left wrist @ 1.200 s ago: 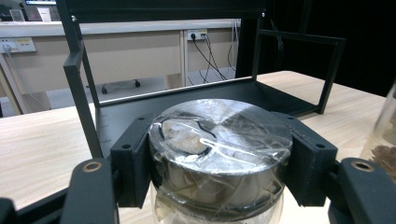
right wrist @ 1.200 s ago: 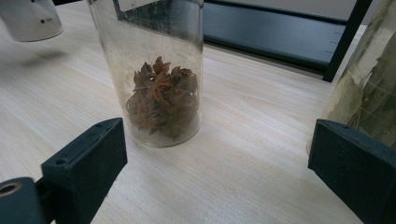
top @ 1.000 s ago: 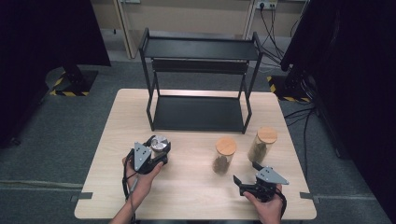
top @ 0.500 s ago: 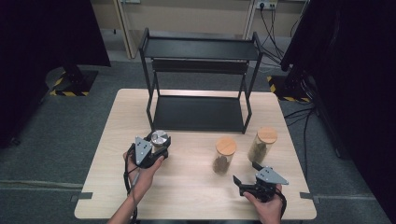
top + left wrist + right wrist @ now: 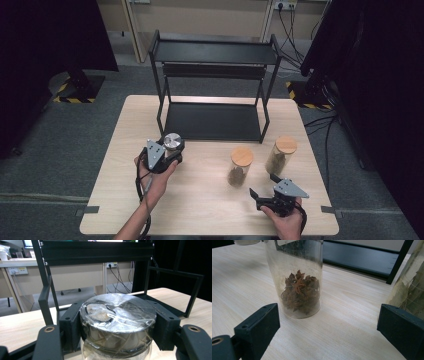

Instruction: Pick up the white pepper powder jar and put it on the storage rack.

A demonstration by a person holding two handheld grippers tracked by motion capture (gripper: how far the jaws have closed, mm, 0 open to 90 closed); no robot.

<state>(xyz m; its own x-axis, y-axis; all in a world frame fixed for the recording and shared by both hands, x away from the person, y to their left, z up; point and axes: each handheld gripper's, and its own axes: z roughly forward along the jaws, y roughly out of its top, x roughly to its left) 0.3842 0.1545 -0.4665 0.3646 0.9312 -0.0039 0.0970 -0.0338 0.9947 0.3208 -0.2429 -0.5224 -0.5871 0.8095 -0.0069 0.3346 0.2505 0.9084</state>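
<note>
Left gripper (image 5: 169, 152): jaws clamped on the steel-lidded jar (image 5: 117, 315), just before the rack (image 5: 212, 122). Keep the jar upright, clear the rack's post, set it on the lower shelf. Right gripper (image 5: 267, 186): jaws wide open, idle on the bench (image 5: 200, 200).

The glass jar (image 5: 117, 327) has a round silver metal lid, wrapped in clear film. It stands upright, just before the black rack's left front leg.
</note>
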